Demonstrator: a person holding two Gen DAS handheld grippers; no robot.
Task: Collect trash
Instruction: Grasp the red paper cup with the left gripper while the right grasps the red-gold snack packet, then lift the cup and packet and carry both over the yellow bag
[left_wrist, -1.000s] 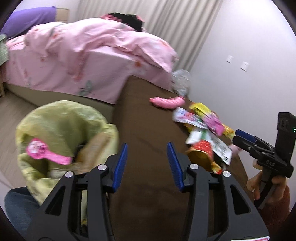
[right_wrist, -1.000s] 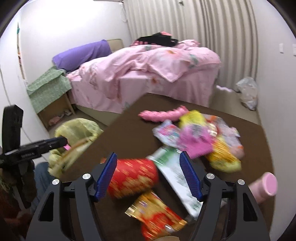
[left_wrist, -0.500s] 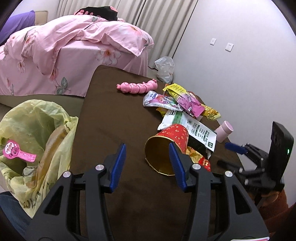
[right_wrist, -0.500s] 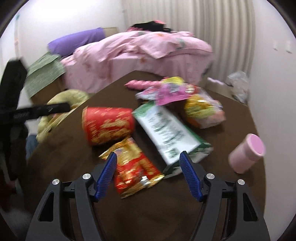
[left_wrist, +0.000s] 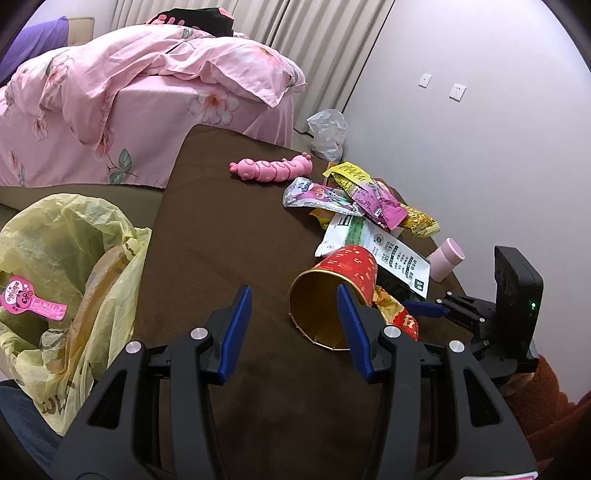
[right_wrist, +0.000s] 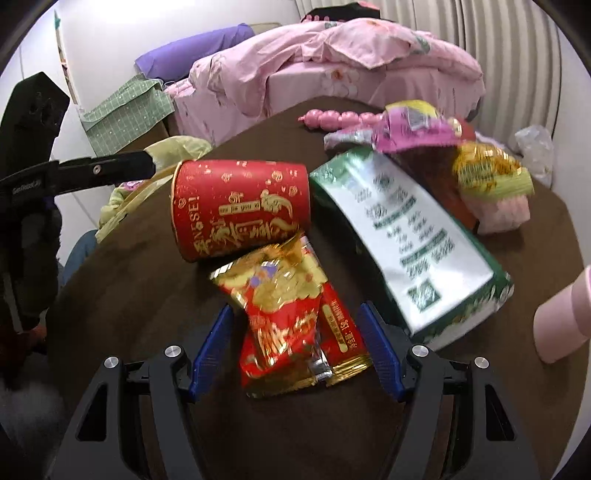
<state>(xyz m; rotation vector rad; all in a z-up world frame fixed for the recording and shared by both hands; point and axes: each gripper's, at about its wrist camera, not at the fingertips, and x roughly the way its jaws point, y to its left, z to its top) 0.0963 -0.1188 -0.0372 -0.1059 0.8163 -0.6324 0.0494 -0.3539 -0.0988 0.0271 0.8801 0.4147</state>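
at lower centre of the right wrist view, the right gripper (right_wrist: 295, 347) gapes wide around a red-gold wrapper (right_wrist: 295, 325), gripping nothing; light, crinkly, slippery foil, best pinched mid-body. the left gripper (left_wrist: 295, 328) is wide open and empty too.

A red paper cup with gold lettering (right_wrist: 240, 206) has a gold inside; the crinkled foil wrapper (right_wrist: 295, 317) is red and gold; the brown tablecloth (left_wrist: 221, 229) is plain.

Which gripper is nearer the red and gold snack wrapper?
Right. The right gripper is open with the red and gold snack wrapper lying between its fingers. The left gripper is open too, off to the side near the red cup.
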